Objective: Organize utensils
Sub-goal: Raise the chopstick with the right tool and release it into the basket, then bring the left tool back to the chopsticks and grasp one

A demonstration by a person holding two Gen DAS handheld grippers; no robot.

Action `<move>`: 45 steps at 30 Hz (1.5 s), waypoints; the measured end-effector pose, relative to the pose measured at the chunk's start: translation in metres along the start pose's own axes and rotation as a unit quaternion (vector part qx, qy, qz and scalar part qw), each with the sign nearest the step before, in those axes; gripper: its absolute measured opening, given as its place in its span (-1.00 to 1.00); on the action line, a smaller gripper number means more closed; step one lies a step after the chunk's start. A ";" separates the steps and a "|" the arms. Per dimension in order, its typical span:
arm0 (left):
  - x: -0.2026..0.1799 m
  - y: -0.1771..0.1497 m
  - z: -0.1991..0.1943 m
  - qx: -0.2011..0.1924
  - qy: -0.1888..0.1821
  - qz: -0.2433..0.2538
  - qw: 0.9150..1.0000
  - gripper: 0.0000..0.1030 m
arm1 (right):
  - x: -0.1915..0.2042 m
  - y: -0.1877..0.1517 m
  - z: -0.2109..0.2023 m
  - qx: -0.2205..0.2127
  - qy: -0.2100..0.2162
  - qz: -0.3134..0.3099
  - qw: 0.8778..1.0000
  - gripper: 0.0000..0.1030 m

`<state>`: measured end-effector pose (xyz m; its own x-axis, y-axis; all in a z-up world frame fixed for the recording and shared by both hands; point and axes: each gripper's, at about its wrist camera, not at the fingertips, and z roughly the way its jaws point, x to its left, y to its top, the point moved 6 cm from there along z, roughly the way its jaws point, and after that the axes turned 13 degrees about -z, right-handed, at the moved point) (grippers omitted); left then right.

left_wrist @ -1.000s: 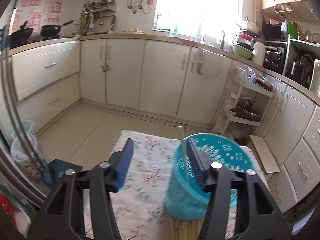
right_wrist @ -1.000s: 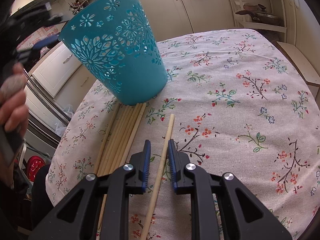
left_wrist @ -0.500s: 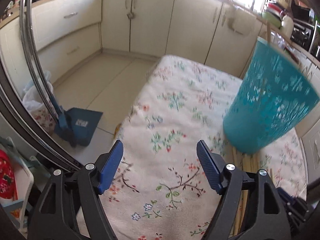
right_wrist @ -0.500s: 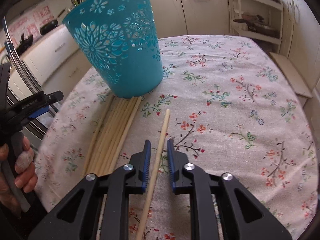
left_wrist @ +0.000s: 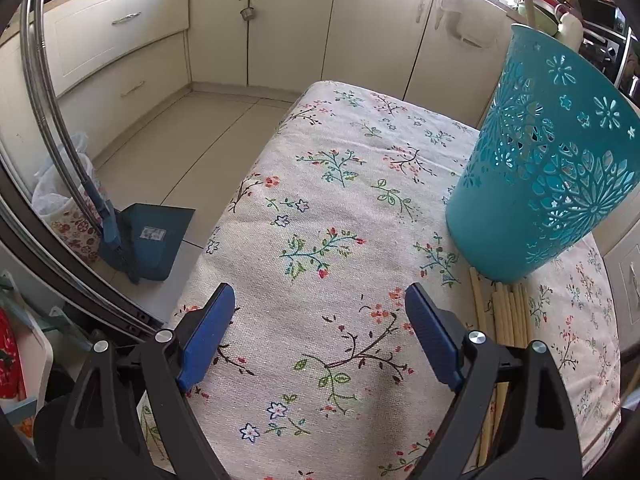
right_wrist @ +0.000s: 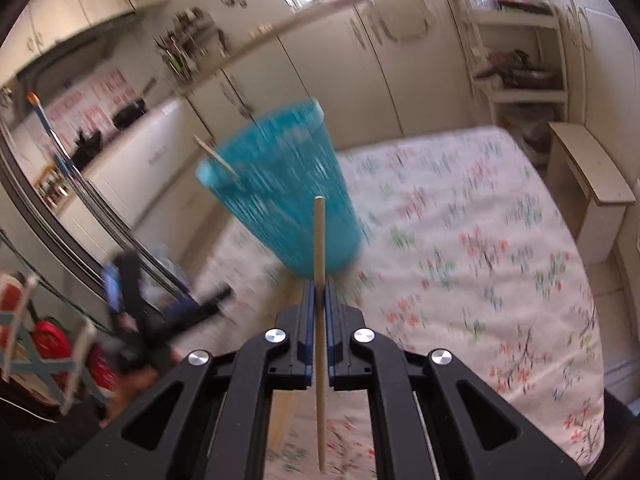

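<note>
Wooden chopstick (right_wrist: 319, 248) stands clamped in the right gripper (right_wrist: 319, 300) jaws, apparently for dropping into the teal basket (right_wrist: 280, 200) ahead, while the left gripper (left_wrist: 320, 320) jaws gape empty.

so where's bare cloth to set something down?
Free: the tablecloth from the open left gripper to the far edge, left of the teal basket. Crowded: the chopsticks bundled at the basket's base.

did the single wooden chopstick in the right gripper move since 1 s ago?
Yes. The pale wooden chopstick, then flat on the floral tablecloth, is now lifted clear, clamped in the right gripper before the teal perforated plastic basket.
</note>
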<state>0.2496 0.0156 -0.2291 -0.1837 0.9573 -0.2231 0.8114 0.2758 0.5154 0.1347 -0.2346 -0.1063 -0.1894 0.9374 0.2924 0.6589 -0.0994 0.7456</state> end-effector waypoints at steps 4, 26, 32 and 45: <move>0.000 -0.001 0.000 0.003 0.000 -0.002 1.000 0.62 | 0.021 0.059 -0.021 -0.068 0.030 -0.013 0.997 -0.89; -0.004 -0.002 -0.011 -0.028 -0.007 0.009 1.000 0.63 | 0.000 0.103 0.068 -0.106 -0.116 -0.044 0.987 -0.77; -0.001 -0.001 -0.010 -0.025 -0.007 0.000 1.000 0.63 | -0.005 0.059 0.022 -0.114 -0.120 -0.024 0.986 -0.44; -0.006 -0.003 -0.012 -0.036 0.007 0.020 0.999 0.63 | 0.002 -0.062 0.108 0.103 -0.094 -0.029 0.990 -0.53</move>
<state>0.2415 0.0097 -0.2199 -0.1596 0.9689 -0.1891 0.7758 0.2416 0.5829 0.1718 -0.1906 -0.2165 -0.1048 0.9870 0.1219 0.7894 0.0081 0.6138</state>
